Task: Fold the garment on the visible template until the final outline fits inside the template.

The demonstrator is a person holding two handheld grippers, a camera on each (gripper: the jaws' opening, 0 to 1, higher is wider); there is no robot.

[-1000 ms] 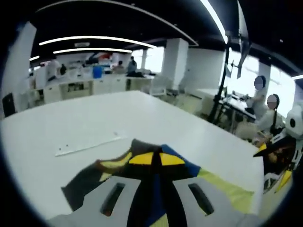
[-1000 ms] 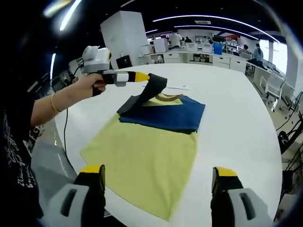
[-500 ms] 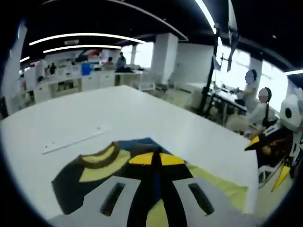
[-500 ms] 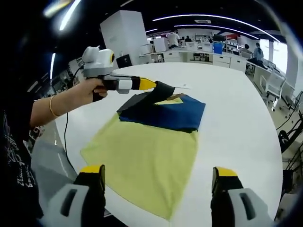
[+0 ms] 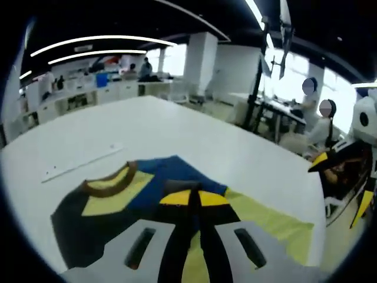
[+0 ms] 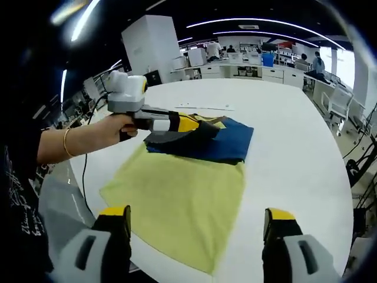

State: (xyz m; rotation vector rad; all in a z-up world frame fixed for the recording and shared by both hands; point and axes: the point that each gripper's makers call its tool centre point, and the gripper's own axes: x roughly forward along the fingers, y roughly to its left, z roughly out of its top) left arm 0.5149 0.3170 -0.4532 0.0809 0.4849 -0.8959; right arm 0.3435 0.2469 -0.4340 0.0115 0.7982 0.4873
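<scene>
Pinching a dark fold of the garment (image 6: 203, 138), the left gripper (image 6: 187, 124) has its yellow-tipped jaws closed together on the cloth, low over the garment's near-left corner; a hand (image 6: 121, 125) with a bracelet holds it. In the left gripper view those same tips (image 5: 193, 198) meet with dark fabric running down between them. Right gripper (image 6: 197, 227) has its jaws wide apart, nothing between them, hanging over the table's near edge, well short of the garment. Right gripper view gives the full layout: garment is a folded navy block with a dark flap on its left side, lying on the far end of the yellow template (image 6: 179, 203), which is spread flat on the white table (image 6: 294, 159). Left gripper view adds detail on the garment: a yellow panel and brown curved neckline trim (image 5: 109, 183) on the dark part, left of the navy. A thin white strip (image 5: 79, 163) lies on the table beyond the garment.
</scene>
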